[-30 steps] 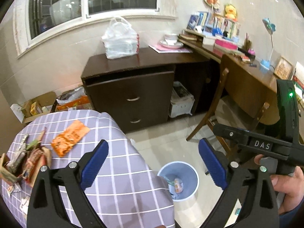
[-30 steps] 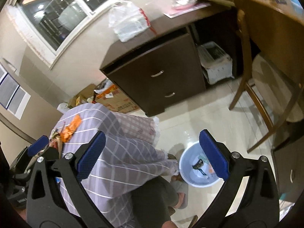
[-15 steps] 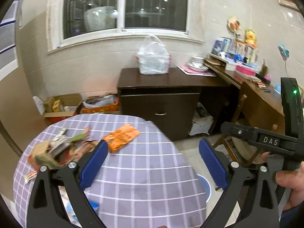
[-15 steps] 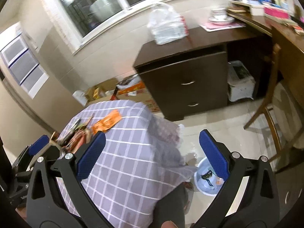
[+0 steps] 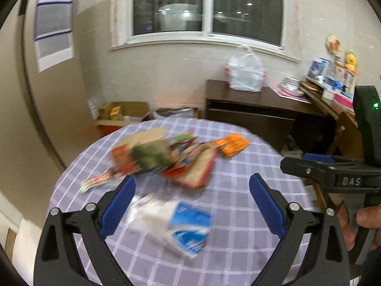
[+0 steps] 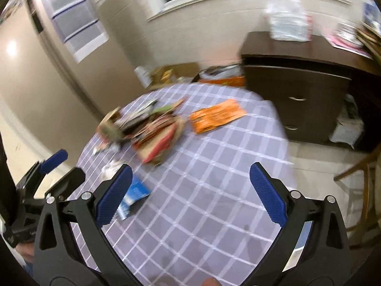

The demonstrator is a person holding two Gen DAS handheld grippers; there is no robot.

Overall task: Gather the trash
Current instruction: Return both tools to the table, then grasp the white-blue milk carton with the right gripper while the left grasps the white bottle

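Observation:
A pile of wrappers and packets (image 5: 164, 157) lies on the round table with a purple checked cloth (image 5: 238, 214); it also shows in the right wrist view (image 6: 152, 128). An orange packet (image 5: 232, 144) lies beside it, also in the right wrist view (image 6: 218, 115). A white and blue packet (image 5: 173, 221) lies near my left gripper (image 5: 190, 202), which is open and empty above it. My right gripper (image 6: 190, 190) is open and empty over the cloth (image 6: 214, 190). The left gripper shows at the right view's left edge (image 6: 47, 166).
A dark drawer cabinet (image 6: 297, 95) stands behind the table with a white plastic bag (image 5: 246, 74) on top. Cardboard boxes (image 5: 121, 112) sit on the floor by the wall. A wooden chair (image 6: 357, 178) and a cluttered desk (image 5: 333, 90) are to the right.
Both grippers have swung left and up from the floor bin to over the table. The trash pile and the blue and white packet have come into close view. Both stay open.

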